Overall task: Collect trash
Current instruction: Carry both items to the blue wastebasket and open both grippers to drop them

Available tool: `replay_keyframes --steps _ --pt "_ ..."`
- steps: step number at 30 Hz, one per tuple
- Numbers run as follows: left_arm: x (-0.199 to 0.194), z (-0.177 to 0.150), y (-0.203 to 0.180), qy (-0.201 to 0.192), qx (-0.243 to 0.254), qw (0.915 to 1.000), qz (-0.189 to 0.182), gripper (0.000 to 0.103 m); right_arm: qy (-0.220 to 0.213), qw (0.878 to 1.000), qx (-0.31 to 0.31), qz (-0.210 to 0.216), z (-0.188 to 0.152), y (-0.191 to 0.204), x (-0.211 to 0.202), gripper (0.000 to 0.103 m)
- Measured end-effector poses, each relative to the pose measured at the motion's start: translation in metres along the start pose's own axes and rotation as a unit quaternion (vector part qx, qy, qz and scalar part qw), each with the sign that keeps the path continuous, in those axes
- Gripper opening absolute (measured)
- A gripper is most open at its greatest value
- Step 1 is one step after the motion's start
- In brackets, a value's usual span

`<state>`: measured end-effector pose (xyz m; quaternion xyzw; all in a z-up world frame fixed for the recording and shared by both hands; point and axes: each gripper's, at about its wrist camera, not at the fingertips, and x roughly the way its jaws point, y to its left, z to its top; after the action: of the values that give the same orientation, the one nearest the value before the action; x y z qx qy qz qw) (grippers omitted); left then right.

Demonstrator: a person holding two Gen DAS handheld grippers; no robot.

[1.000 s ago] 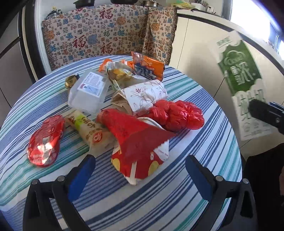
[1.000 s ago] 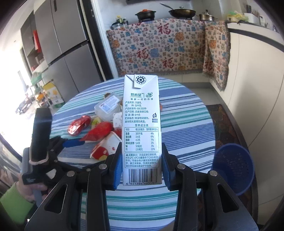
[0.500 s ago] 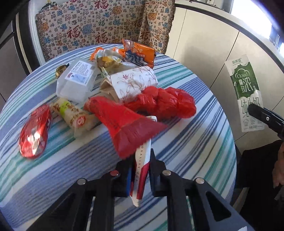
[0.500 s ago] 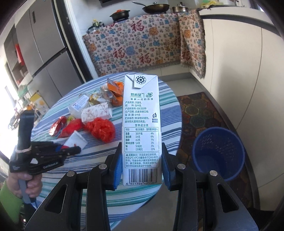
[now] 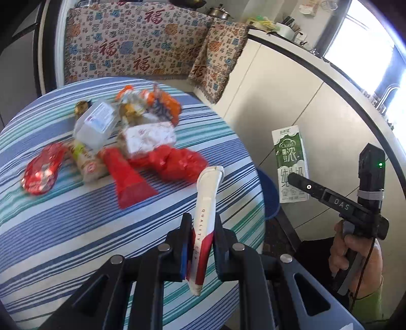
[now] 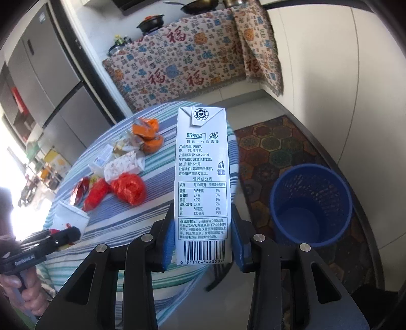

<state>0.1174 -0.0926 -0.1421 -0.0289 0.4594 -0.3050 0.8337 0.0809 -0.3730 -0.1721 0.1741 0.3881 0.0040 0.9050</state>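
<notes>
While both grippers are loaded, nothing seems binned yet — the blue basket [image 6: 310, 203] looks empty, though its mesh blurs.
Right gripper [image 6: 203, 241] clamps the upright milk carton [image 6: 201, 182] beside the basket; left gripper [image 5: 200, 251] pinches a flattened paper cup [image 5: 206, 218] above the striped table [image 5: 63, 228], where a wrapper pile [image 5: 114, 149] remains — only the right view shows the basket's inside.

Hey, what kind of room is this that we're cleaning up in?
Most likely a home kitchen with a dining corner. A tall refrigerator stands at the left, pots and a pan sit on a counter draped in patterned cloth, and a round table with a striped cloth holds food wrappers.
</notes>
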Motion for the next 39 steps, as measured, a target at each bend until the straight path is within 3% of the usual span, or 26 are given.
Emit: replay_keyframes --steps 6,11,20,28,32,34,36,37,39 --pt "0.034 0.045 -0.075 -0.007 0.061 0.9970 -0.047 0.016 0.006 0.998 -0.001 -0.058 0.038 -0.067 -0.006 0.038" --pt "0.104 0.081 -0.130 0.016 0.082 0.9939 -0.072 0.017 0.040 0.996 -0.002 -0.077 0.067 -0.118 0.006 0.038" --pt "0.238 0.096 -0.166 0.074 0.058 0.9927 -0.076 0.019 0.073 0.994 0.026 -0.072 0.084 -0.194 0.038 0.038" --pt "0.301 0.099 -0.188 0.097 0.083 0.9896 -0.065 0.023 0.089 0.992 0.053 -0.066 0.077 -0.224 0.069 0.038" --pt "0.318 0.094 -0.193 0.100 0.101 0.9886 -0.050 0.031 0.086 0.992 0.066 -0.061 0.082 -0.233 0.077 0.039" --pt "0.323 0.092 -0.196 0.099 0.103 0.9885 -0.047 0.043 0.088 0.992 0.067 -0.056 0.081 -0.236 0.078 0.040" --pt "0.338 0.094 -0.194 0.090 0.103 0.9897 -0.043 0.063 0.086 0.992 0.073 -0.049 0.082 -0.240 0.080 0.044" --pt "0.342 0.094 -0.194 0.085 0.102 0.9903 -0.040 0.064 0.085 0.992 0.077 -0.048 0.083 -0.241 0.080 0.054" --pt "0.346 0.095 -0.193 0.087 0.096 0.9910 -0.034 0.064 0.074 0.993 0.081 -0.053 0.085 -0.243 0.075 0.056"
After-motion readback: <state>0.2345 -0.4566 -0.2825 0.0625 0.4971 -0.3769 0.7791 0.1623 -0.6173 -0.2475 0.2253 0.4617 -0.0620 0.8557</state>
